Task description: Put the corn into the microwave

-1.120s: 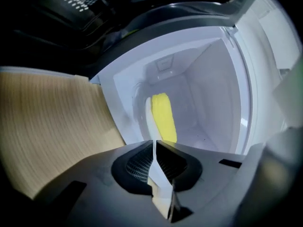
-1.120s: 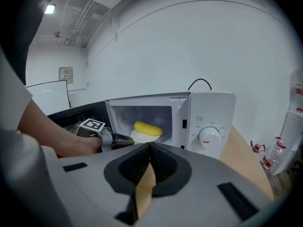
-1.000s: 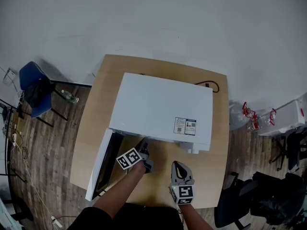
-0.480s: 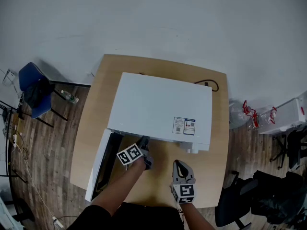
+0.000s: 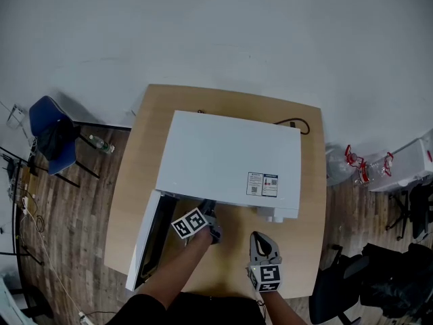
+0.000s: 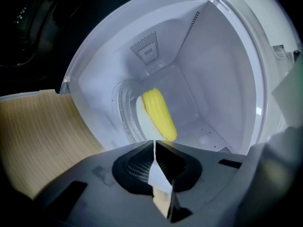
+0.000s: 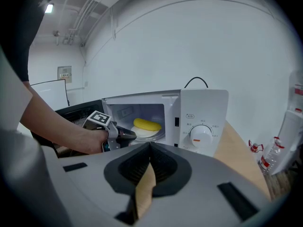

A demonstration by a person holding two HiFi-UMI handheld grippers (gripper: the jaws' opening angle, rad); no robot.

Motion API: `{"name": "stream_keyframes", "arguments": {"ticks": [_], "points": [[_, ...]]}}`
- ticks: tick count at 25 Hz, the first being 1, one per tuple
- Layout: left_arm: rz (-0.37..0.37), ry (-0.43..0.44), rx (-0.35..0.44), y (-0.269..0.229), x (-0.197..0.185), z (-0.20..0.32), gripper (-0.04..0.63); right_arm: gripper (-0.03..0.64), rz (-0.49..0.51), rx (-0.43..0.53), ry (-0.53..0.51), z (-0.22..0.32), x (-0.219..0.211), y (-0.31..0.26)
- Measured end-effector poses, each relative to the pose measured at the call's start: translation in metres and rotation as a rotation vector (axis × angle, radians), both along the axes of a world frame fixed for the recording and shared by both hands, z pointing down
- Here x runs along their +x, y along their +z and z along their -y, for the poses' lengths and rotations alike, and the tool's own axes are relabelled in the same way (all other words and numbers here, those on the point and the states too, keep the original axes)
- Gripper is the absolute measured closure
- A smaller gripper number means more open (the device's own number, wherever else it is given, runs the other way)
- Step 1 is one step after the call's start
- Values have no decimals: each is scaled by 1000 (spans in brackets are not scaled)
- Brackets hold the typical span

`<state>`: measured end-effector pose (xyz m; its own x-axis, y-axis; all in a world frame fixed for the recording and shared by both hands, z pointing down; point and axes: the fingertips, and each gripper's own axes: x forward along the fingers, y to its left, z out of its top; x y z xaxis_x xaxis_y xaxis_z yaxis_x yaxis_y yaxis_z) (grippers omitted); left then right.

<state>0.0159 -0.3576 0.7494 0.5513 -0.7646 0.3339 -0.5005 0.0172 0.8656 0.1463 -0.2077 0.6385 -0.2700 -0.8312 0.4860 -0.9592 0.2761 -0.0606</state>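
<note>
Far left, the white microwave door with the dark window [image 5: 139,249] hangs wide open at 9 o'clock of the oven, and that is why the cavity is free to reach into. It stands out over the light wooden surface [image 5: 135,168] that carries the whole setup.

Next along, the left hand-held gripper [image 5: 211,215] sits right at the mouth of the boxy white microwave [image 5: 230,158], nose pointing inward. Its jaws are pressed together at the tips with nothing pinched between them. By my read that is a hand-held gripper that has let its load go.

And there is the load: the yellow cob of corn [image 6: 158,115] lies on its side on a small round white plate [image 6: 140,115]. The plate rests on the clear glass turntable [image 6: 123,110], deep inside the cavity. From the left jaws the corn is at 12 o'clock, straight ahead and apart from them, not touching. Corn in the microwave, so the task looks essentially met, with the door not yet shut.

Swinging right, the right hand-held gripper [image 5: 260,239] waits out front at about 4 o'clock of its partner, low over the surface. Its jaws are also pressed together and empty. It looks to be simply parked clear of the opening, and from there the corn is at 12 o'clock, well apart.
</note>
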Motion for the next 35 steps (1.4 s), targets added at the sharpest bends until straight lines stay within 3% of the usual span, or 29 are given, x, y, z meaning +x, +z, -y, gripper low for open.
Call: {"name": "stream_keyframes", "arguments": {"ticks": [4,8,14,20,26,30,35], "points": [[-32,-10,-26,0,-2,-1,574,557,-3,10,4,-2,0,-6],[-115,-21,-11,-15,-7,-7,574,557,-5,17,6,-7,-1,-14],[-72,40,28,-46,-15,-45,574,557,1,56,20,-19,-6,-32],[-56,77,42,-96,-32,-126,574,557,40,100,71,-54,-16,-52],[162,199,223,-157,-48,-200,574,557,49,159,88,-92,-30,-83],[341,263,429,-209,-48,-236,574,557,33,214,106,-119,-37,-112],[345,316,560,-243,-40,-290,574,557,2,267,79,-165,-56,-136]]}}
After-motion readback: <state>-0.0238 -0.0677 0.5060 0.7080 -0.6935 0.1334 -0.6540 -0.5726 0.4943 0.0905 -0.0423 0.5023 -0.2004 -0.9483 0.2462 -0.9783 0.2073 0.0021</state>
